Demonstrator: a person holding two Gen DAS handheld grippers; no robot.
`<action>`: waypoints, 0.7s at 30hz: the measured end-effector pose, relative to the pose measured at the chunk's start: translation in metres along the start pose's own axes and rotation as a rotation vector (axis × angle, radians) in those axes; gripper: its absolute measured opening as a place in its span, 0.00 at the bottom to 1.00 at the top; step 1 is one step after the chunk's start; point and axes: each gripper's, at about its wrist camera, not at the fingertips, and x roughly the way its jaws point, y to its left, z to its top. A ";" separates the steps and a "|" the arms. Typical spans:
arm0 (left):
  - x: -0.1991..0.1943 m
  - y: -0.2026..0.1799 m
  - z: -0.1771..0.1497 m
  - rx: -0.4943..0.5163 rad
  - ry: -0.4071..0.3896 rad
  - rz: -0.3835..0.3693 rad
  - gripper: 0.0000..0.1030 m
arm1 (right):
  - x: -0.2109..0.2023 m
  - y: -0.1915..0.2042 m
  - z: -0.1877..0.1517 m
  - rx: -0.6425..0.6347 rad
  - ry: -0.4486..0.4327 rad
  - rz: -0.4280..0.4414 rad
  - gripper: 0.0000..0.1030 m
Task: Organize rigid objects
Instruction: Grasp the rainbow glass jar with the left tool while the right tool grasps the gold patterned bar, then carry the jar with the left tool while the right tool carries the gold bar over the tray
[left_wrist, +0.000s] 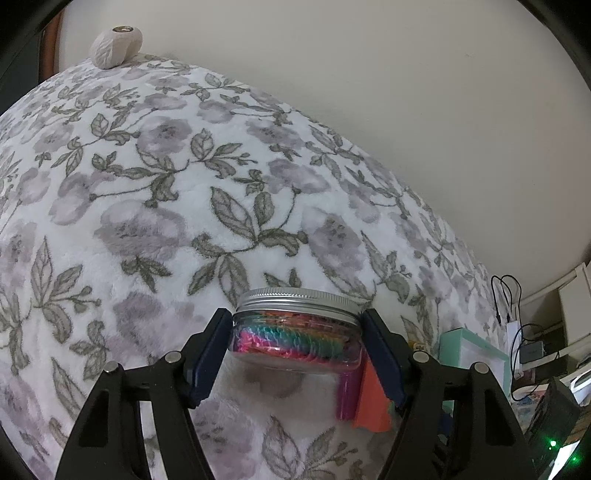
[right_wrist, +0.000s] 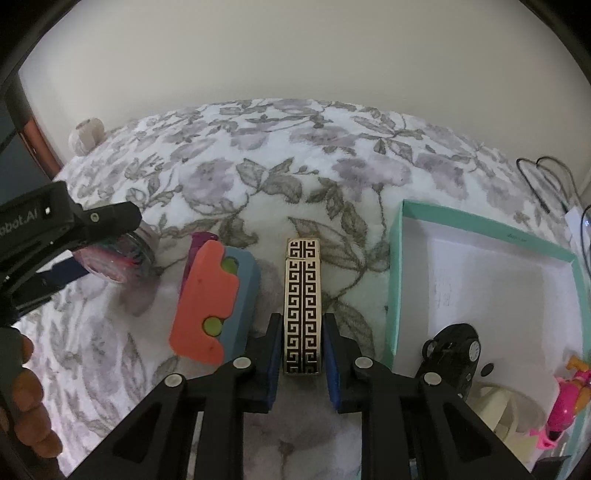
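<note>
Holding a clear jar with a metal screw lid, full of coloured pieces, the left hand-held gripper pinches it above the floral bed cover. The right hand-held gripper pinches a patterned rectangular case, its long axis pointing away. The teal box beside holds a black toy car and pink toy.

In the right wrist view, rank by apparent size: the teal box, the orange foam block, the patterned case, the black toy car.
1. teal box
2. orange foam block
3. patterned case
4. black toy car, though the gripper hides part of it, so 3 versus 4 is unsure.
</note>
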 end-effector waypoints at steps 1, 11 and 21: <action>-0.002 0.000 0.000 -0.001 -0.004 -0.003 0.71 | -0.002 -0.001 0.000 0.007 -0.001 0.018 0.21; -0.028 -0.003 0.006 0.008 -0.064 -0.036 0.71 | -0.036 -0.011 0.008 0.030 -0.071 0.055 0.21; -0.056 -0.031 0.007 0.053 -0.127 -0.095 0.71 | -0.069 -0.053 0.015 0.115 -0.135 0.020 0.21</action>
